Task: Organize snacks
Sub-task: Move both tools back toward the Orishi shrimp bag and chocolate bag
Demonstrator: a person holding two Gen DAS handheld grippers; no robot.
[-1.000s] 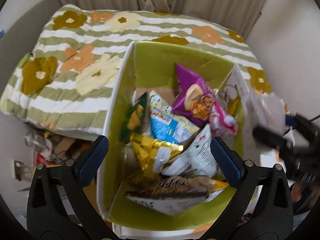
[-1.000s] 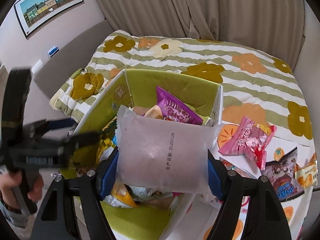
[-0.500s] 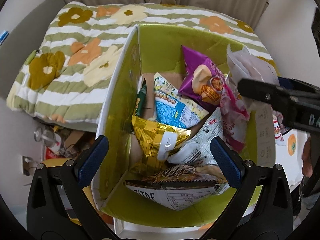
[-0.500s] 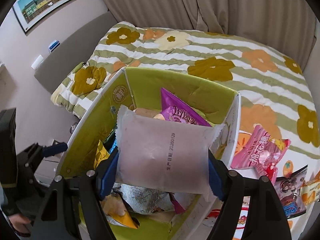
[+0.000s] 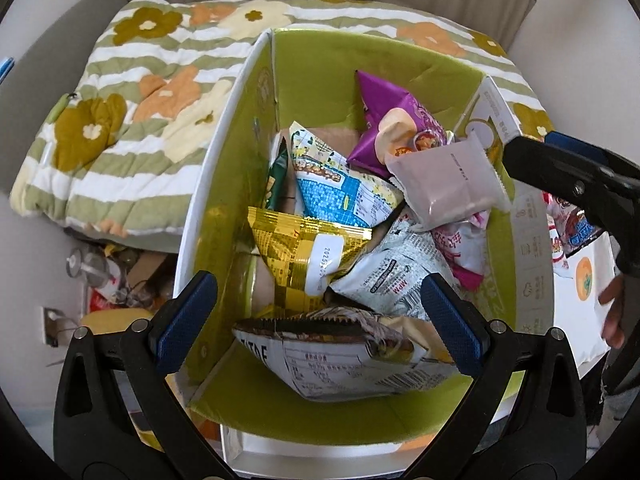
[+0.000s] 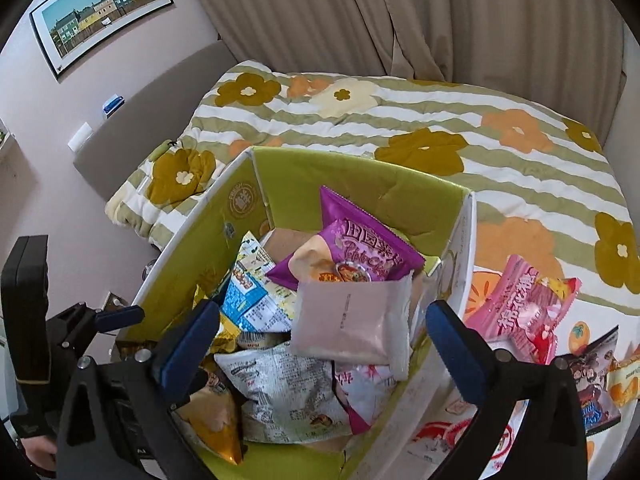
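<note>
A bedroom in a home is shown: a bed (image 6: 400, 128) with a flowered blanket, long curtains (image 6: 400, 20), and a framed picture (image 6: 100, 8) hung on the wall.

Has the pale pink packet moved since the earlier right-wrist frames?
Yes. The right gripper jaws have just been opening, and the pale pink packet has dropped from between them onto the snacks inside the green box.

Cardboard box (image 5: 224, 184), foil and plastic snack bags.
Gold bag (image 5: 308, 252) glossy metallic; pale pink pouch (image 6: 352, 322) matt, frosted; quilt (image 6: 400, 120) soft stitched cloth; gripper pads (image 5: 186, 322) matt blue.
</note>
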